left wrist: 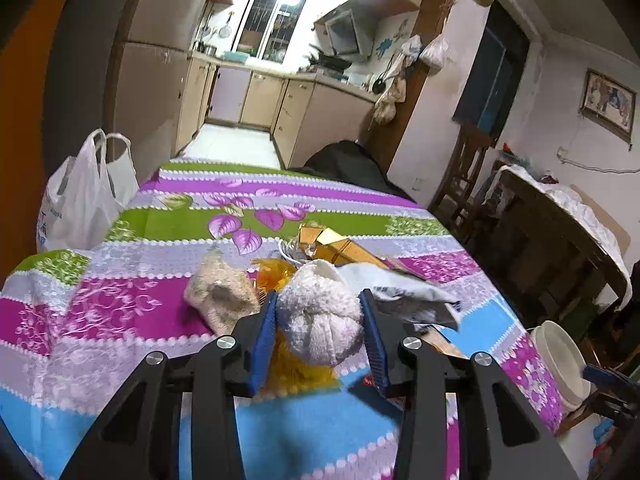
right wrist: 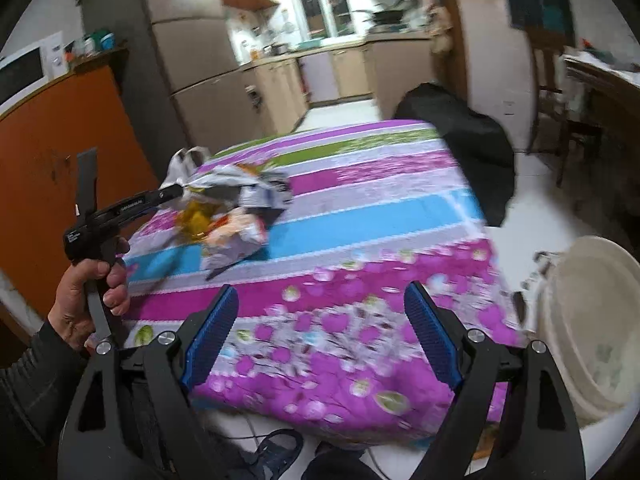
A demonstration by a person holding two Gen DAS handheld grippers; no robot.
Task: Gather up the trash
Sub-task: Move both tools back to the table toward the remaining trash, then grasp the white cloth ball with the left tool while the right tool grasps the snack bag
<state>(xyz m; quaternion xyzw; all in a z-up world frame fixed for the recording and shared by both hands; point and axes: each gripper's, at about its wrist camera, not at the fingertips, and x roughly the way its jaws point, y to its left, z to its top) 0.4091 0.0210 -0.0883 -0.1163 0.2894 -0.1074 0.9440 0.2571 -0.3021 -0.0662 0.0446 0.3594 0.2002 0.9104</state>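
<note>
Left hand-held gripper (left wrist: pixel 320 312) is clamped on a fuzzy white knotted rag (left wrist: pixel 320 320); right hand-held gripper (right wrist: pixel 320 336) is spread wide, holding nothing. Trash pile (right wrist: pixel 232 216) is too blurry to sort out.

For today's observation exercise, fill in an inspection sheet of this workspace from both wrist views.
Surface: table under a striped floral cloth.
Job's things: white paper wad, beige wad, yellow wrapper, gold box, white bucket beside the table.
Clutter: white plastic bag.
Grippers: left gripper shut on white paper wad; right gripper open, holding nothing.
Cables: thin cord on the floor.
Surroundings: kitchen cabinets, orange cupboard.
</note>
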